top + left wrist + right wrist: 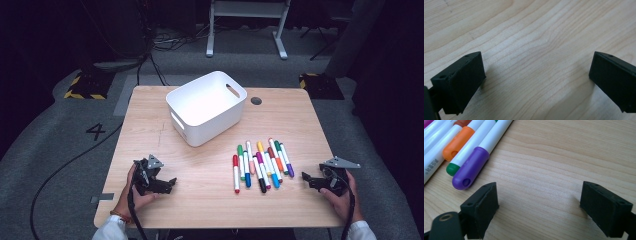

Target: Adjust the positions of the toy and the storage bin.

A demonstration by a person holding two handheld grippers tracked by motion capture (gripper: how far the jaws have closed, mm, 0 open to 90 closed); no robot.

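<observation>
Markers (261,164) and white bin (206,106) appear from above; purple cap (471,168) up close.

We see the bench (210,190) evenly lit from above while the room around it lies dark; in both gripper views the near fingers (461,82) blur and cast soft shadows.

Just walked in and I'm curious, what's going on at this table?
A person sits at a wooden table with a gripper in each hand. The left gripper and right gripper both rest low over the wood, jaws open and holding nothing. A row of coloured markers lies nearest the right gripper, in front of a white bin.
</observation>
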